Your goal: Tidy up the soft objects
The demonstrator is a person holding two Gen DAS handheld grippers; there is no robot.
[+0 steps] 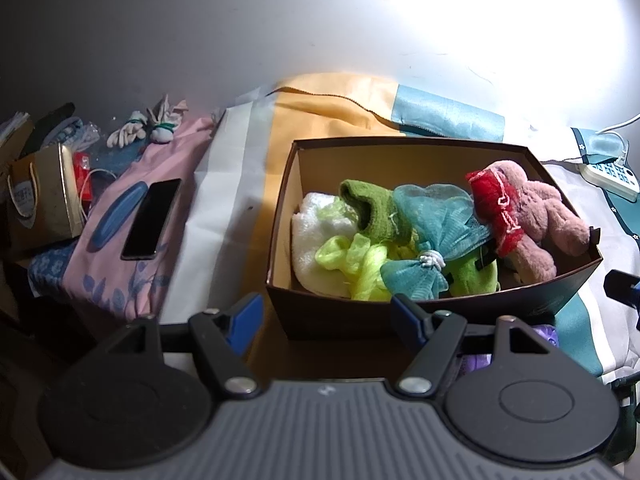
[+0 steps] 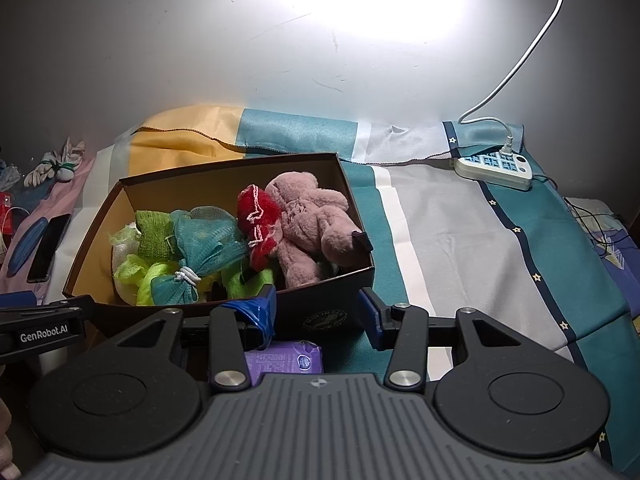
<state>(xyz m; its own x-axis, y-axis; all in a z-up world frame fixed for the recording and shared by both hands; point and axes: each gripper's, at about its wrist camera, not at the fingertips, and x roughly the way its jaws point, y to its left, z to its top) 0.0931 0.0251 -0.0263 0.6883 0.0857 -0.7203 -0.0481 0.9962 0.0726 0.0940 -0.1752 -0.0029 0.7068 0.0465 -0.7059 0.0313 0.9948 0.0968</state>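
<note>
Both grippers hover low at the near side of the box, each with jaws spread and holding nothing. Left gripper (image 1: 326,316) faces the box (image 1: 440,312) head-on, its near wall at 12 o'clock just beyond the fingertips. Right gripper (image 2: 318,314) sits at the box's near right corner, with a purple packet (image 2: 286,360) on the cloth directly below its jaws, at 6 o'clock from the box; of the two, the right gripper is judged the nearer to this packet. The packet's long axis appears to run left to right, though most of it is hidden. Inside the box, from 9 to 3 o'clock: white towel (image 1: 316,232), green cloth (image 1: 368,204), blue mesh puff (image 1: 436,216), red mesh puff (image 1: 496,208), pink plush toy (image 1: 540,216). Farther off at 10 o'clock lie a phone (image 1: 152,218) and rolled gloves (image 1: 144,128); a power strip (image 2: 496,166) lies at 2 o'clock
</note>
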